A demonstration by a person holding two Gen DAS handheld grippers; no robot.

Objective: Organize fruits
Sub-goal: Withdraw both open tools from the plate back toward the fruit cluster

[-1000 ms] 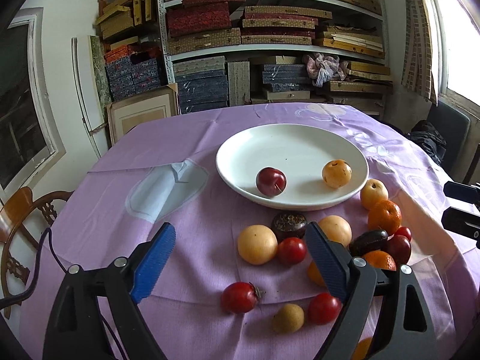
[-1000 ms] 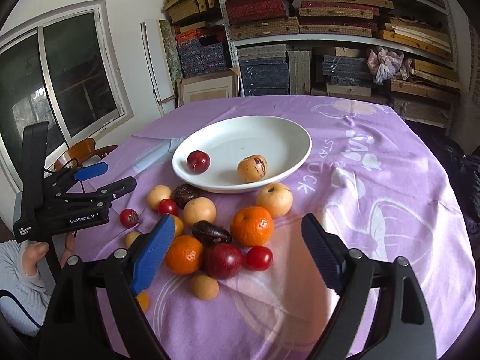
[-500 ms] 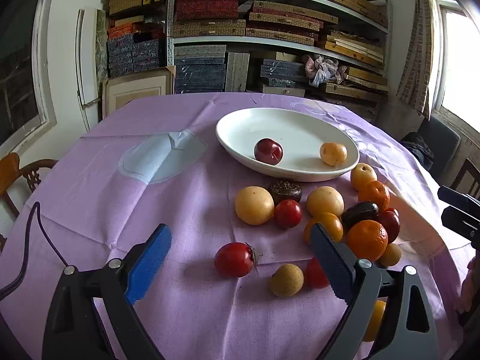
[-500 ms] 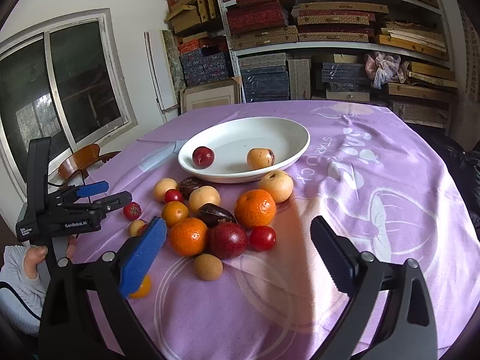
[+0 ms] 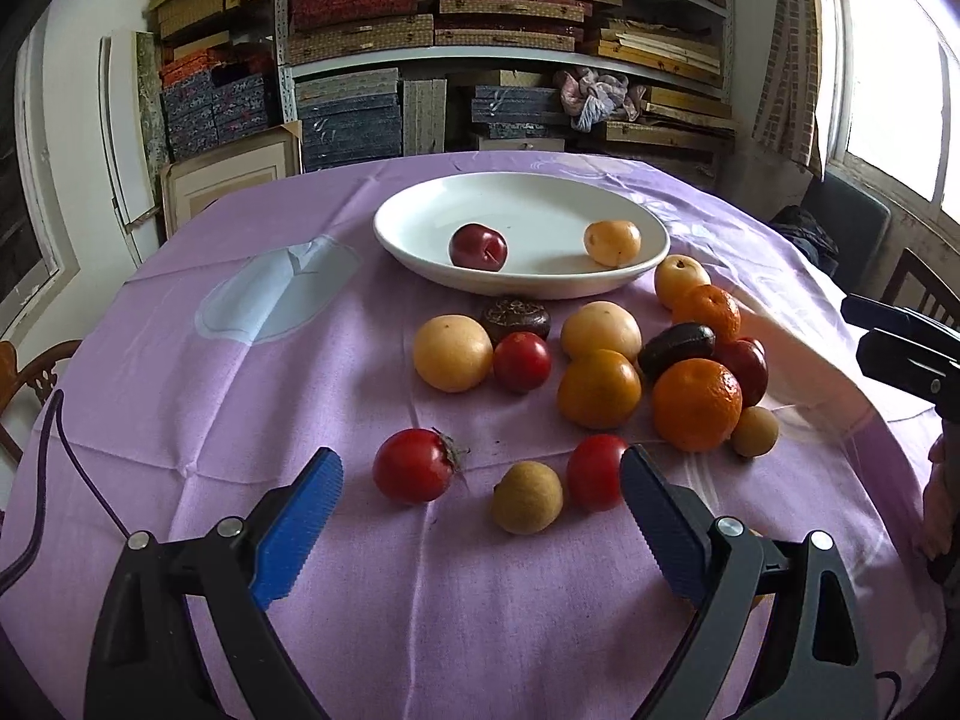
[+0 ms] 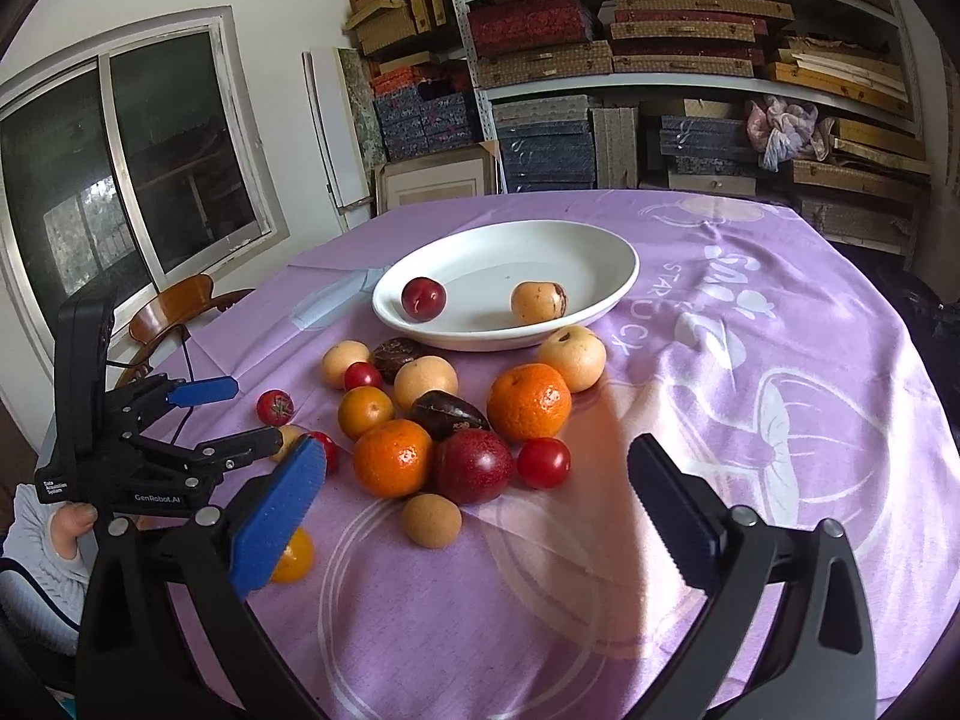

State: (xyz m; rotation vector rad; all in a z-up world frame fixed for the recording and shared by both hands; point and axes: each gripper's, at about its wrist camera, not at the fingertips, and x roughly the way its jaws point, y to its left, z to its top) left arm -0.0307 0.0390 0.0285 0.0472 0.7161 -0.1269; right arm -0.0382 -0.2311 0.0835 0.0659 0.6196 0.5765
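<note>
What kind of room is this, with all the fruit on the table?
Probably a spare room or storeroom in a home, used for eating too. Metal shelves are crammed with stacked flat boxes, a round table wears a purple tablecloth with a white dish, and a wooden chair stands by the window.

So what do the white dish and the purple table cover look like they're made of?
The white dish looks like glazed ceramic: smooth, glossy, with soft window reflections on its rim, though plastic or melamine can't be ruled out. The purple table cover looks like thin woven fabric, matte, showing fold creases and a printed pale pattern.
</note>
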